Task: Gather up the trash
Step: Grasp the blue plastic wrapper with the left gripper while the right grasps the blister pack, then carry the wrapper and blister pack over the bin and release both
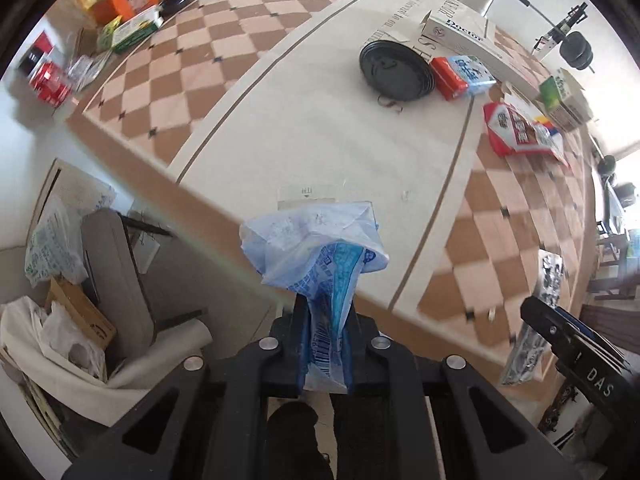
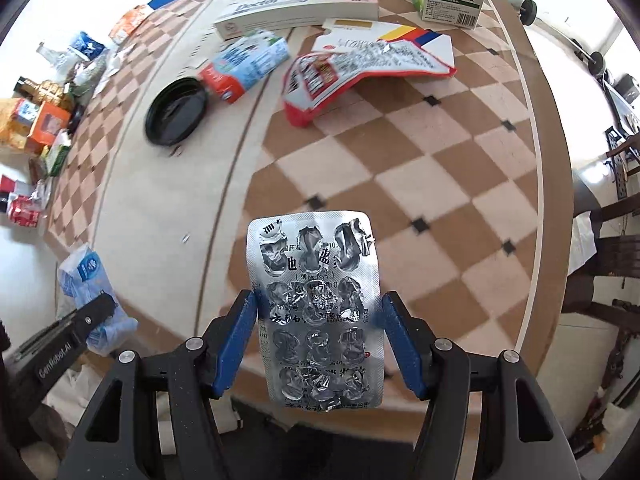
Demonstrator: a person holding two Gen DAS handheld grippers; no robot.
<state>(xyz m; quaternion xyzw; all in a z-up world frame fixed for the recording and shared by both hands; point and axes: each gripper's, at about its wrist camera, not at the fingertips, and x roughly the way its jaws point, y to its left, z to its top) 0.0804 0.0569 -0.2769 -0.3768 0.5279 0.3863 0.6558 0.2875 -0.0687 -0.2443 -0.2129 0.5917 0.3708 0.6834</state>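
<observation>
Checkered table (image 2: 420, 168), litter-strewn; chair (image 1: 116, 280) beside.

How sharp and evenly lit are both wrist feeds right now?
Left wrist: table edges smear with motion blur, the crumpled blue plastic wrapper stays sharp; window glare at right. Right wrist: silver foil blister pack is crisp with glints; rim bends from fisheye.

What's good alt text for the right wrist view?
The right gripper holds an emptied silver blister pack between its blue fingers above a checkered table. Beyond lie a black lid, a red snack bag and medicine boxes.
</observation>
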